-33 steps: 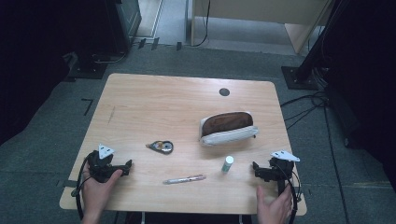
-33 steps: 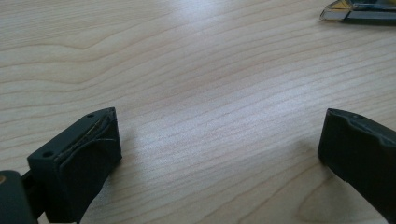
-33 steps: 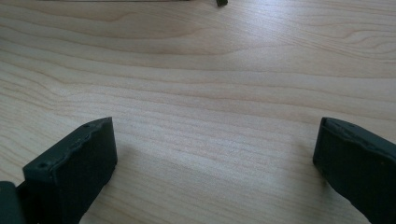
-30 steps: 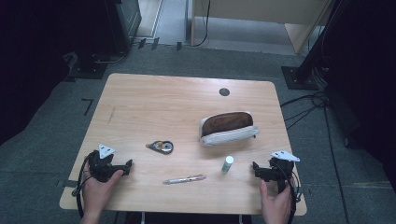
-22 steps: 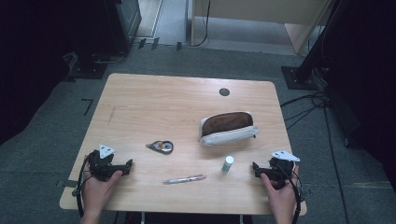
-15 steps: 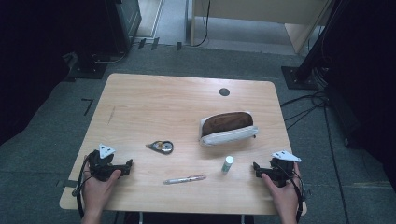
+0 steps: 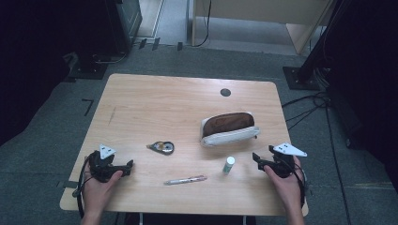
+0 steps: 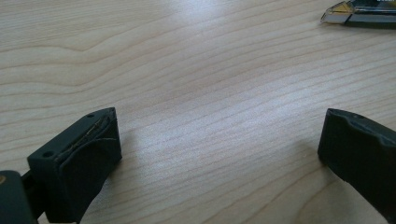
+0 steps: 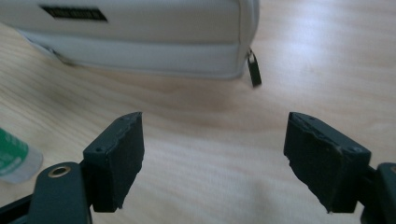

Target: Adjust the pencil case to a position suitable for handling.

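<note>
A grey zip pouch (image 7: 229, 129) lies open on the wooden table (image 7: 164, 108), showing its brown inside. In front of it stands a small green-labelled tube (image 7: 228, 164); a pen (image 7: 185, 180) and a correction tape dispenser (image 7: 162, 147) lie to its left. My right gripper (image 7: 259, 160) hovers right of the tube, open. Its jaws have just been closing, with nothing between them (image 9: 215, 158). Ahead of it are the pouch (image 9: 140, 42) and the tube (image 9: 14, 158). My left gripper (image 7: 127, 165) rests at the front left, open and empty (image 8: 219, 158), with the dispenser (image 8: 359, 11) far ahead.
A small black round mark (image 7: 225, 92) sits near the table's far edge. The zipper pull (image 9: 253, 70) hangs off the pouch's end. Dark stands and cables surround the table on the grey floor.
My right gripper has lifted a little off the table and edged toward the pouch. The left gripper and all objects have stayed put.
</note>
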